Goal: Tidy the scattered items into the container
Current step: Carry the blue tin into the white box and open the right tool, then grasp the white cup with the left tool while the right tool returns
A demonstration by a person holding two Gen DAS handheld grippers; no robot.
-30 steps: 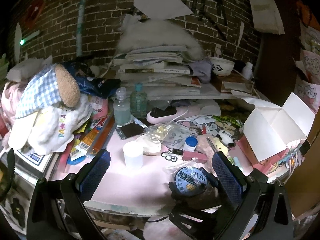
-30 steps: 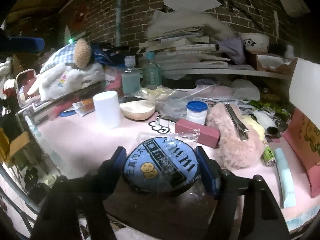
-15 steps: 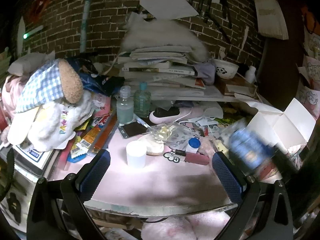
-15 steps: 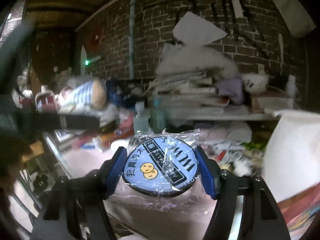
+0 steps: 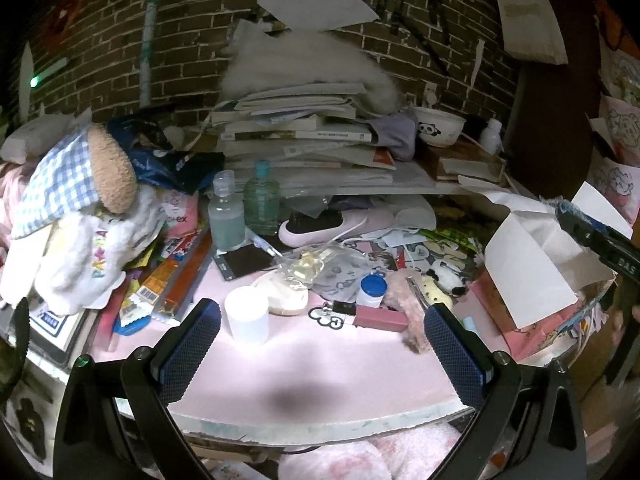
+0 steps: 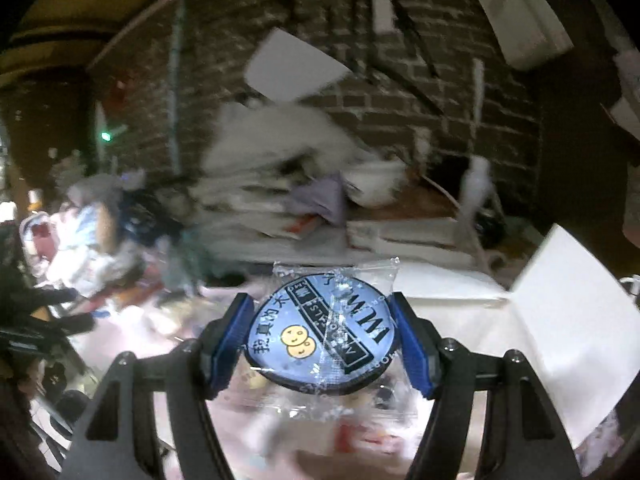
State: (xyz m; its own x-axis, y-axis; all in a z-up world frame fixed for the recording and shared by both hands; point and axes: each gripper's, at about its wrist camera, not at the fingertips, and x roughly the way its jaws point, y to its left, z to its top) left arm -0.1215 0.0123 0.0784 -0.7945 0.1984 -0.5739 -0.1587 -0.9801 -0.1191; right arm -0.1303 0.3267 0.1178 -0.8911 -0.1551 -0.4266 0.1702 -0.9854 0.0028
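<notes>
My right gripper (image 6: 322, 344) is shut on a round blue packet (image 6: 320, 332) in clear wrap with a yellow smiley print, held in the air close to the white open box (image 6: 560, 344). In the left wrist view that box (image 5: 532, 256) stands at the table's right, and the right gripper's arm (image 5: 600, 240) crosses above it. My left gripper (image 5: 320, 344) is open and empty over the pink table's (image 5: 320, 384) front edge. A white cup (image 5: 246, 320), a pink lipstick box (image 5: 378, 318), a small blue-capped jar (image 5: 372, 290) and a pink furry pouch (image 5: 408, 304) lie ahead of it.
A plush dog (image 5: 76, 216) lies at the left with snack packets (image 5: 160, 280) below it. Two bottles (image 5: 244, 212) stand behind the cup. A stack of books (image 5: 304, 136) and a panda bowl (image 5: 438, 130) sit at the back by the brick wall.
My right gripper has lifted the blue packet off the table's front edge and carried it right, up to the white box. The left gripper has barely moved.
</notes>
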